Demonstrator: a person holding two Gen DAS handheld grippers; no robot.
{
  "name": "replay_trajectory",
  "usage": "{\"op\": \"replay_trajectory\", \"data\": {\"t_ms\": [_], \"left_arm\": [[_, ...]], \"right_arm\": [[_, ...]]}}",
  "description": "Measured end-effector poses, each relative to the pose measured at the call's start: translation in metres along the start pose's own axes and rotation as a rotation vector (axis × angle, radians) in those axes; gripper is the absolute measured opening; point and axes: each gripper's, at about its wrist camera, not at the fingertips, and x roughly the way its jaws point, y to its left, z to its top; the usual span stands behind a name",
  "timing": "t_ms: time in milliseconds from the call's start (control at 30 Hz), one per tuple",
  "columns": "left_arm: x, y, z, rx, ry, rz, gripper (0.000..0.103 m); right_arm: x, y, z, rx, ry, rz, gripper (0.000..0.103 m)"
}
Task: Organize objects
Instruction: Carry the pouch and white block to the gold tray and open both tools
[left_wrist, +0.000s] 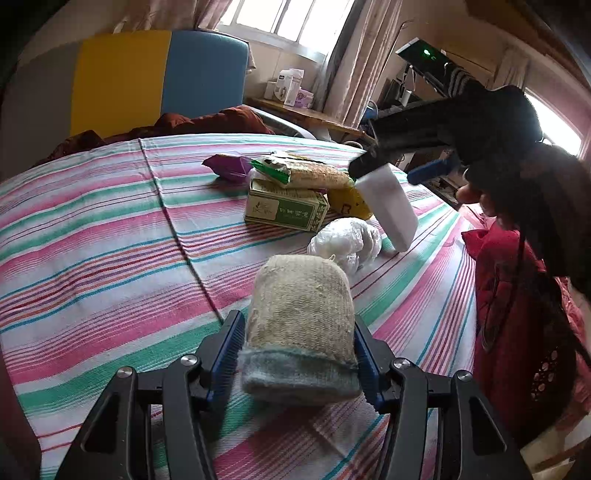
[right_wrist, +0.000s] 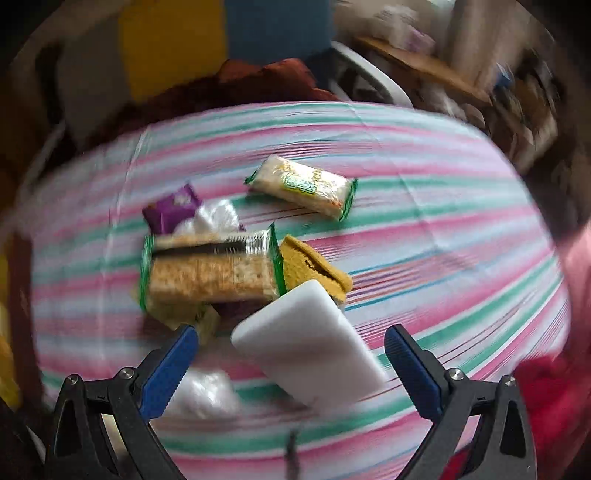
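My left gripper (left_wrist: 295, 325) is shut on a beige scrub pad with a blue edge (left_wrist: 299, 310), held just above the striped bed sheet (left_wrist: 110, 236). The right gripper (left_wrist: 397, 170) (right_wrist: 291, 332) hangs open over the pile. A white block (left_wrist: 391, 210) (right_wrist: 310, 343) lies tilted between its blue pads (right_wrist: 170, 369) without touching either, its lower end at the sheet. The pile holds a cracker pack (left_wrist: 310, 173) (right_wrist: 210, 273) on a green box (left_wrist: 286, 210), a purple packet (left_wrist: 229, 166) (right_wrist: 171, 208), a yellow pad (left_wrist: 347, 203) (right_wrist: 314, 269) and a white plastic bag (left_wrist: 347, 240) (right_wrist: 207, 391).
A second snack pack (right_wrist: 303, 190) lies alone farther back on the bed. A person in a red jacket (left_wrist: 517, 314) stands at the bed's right edge. A dark red blanket (left_wrist: 207, 123) and a coloured headboard (left_wrist: 147, 77) are at the far end, a wooden table (left_wrist: 306, 114) beside them.
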Motion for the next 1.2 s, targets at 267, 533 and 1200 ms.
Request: {"op": "replay_trajectory", "data": {"t_ms": [267, 533, 1200], "left_arm": [[-0.001, 0.000, 0.000, -0.004, -0.001, -0.004, 0.058], [-0.001, -0.001, 0.000, 0.002, -0.001, 0.001, 0.057], [-0.170, 0.059, 0.014, -0.177, -0.237, 0.305, 0.050]], "right_arm": [[0.026, 0.011, -0.008, -0.175, 0.109, -0.121, 0.081], [-0.013, -0.012, -0.020, -0.081, 0.000, -0.088, 0.061], [-0.114, 0.168, -0.010, -0.160, -0.251, 0.484, 0.061]]}}
